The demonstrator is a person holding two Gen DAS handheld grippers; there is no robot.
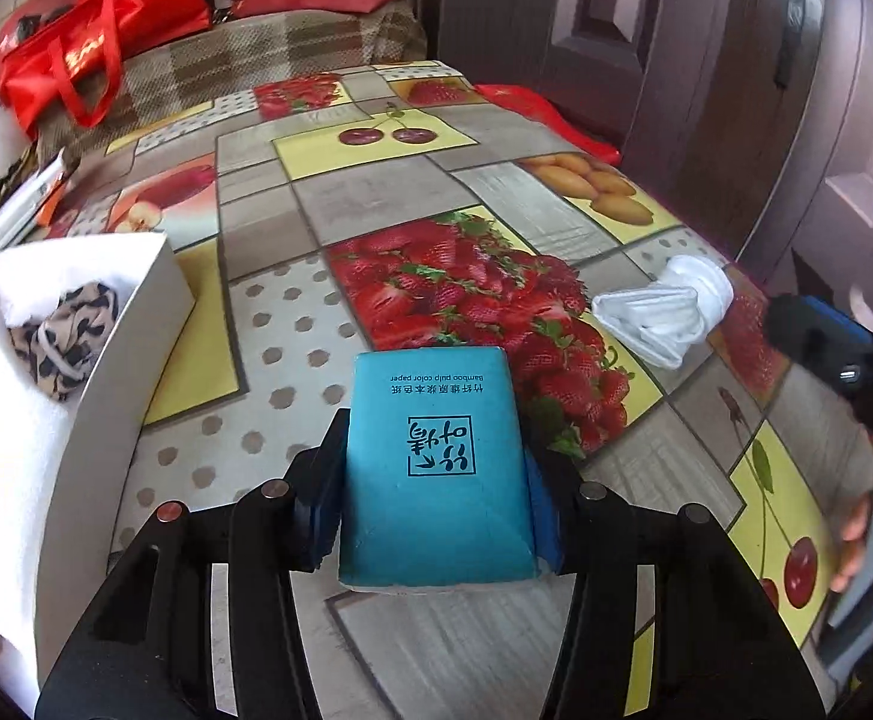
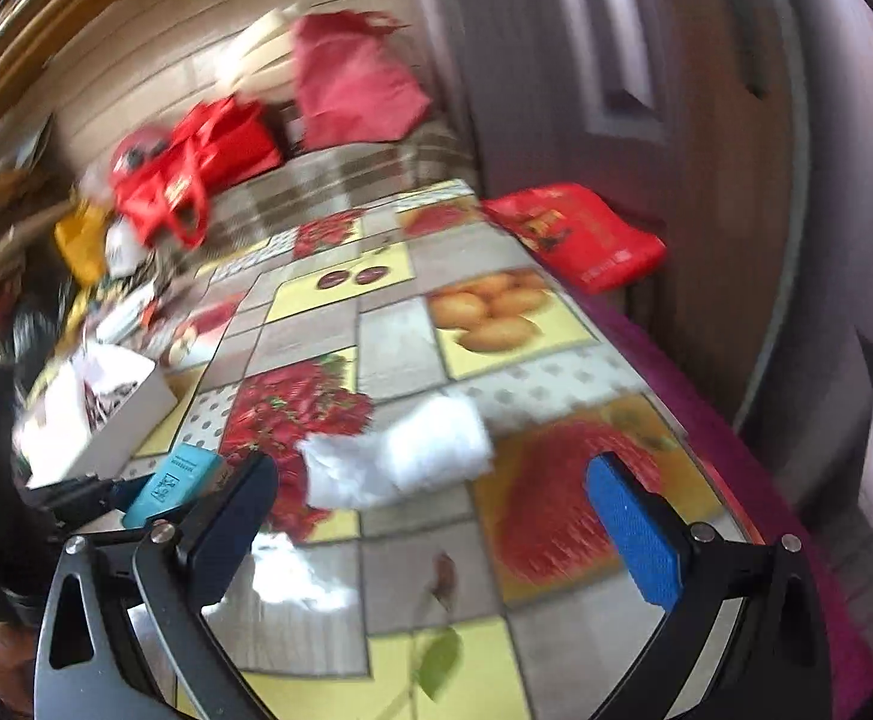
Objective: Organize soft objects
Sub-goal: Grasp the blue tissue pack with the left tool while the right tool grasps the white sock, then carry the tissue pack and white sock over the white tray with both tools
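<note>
My left gripper point(image 1: 436, 474) is shut on a blue tissue pack point(image 1: 436, 468), held just above the fruit-print tablecloth point(image 1: 376, 192). The pack also shows in the right wrist view point(image 2: 175, 483), at the left. A white box point(image 1: 106, 372) stands at the left and holds a leopard-print cloth point(image 1: 64, 336) and a white one. A rolled white cloth point(image 1: 670, 306) lies on the table to the right; in the right wrist view it point(image 2: 400, 456) lies just ahead of my right gripper point(image 2: 436, 498), which is open and empty.
Red bags point(image 1: 94, 36) sit on a checked cover at the table's far end. Another red bag point(image 2: 580, 234) lies at the far right edge. Clutter lines the far left side point(image 2: 94, 252). A dark door point(image 1: 646, 30) stands beyond the table's right edge.
</note>
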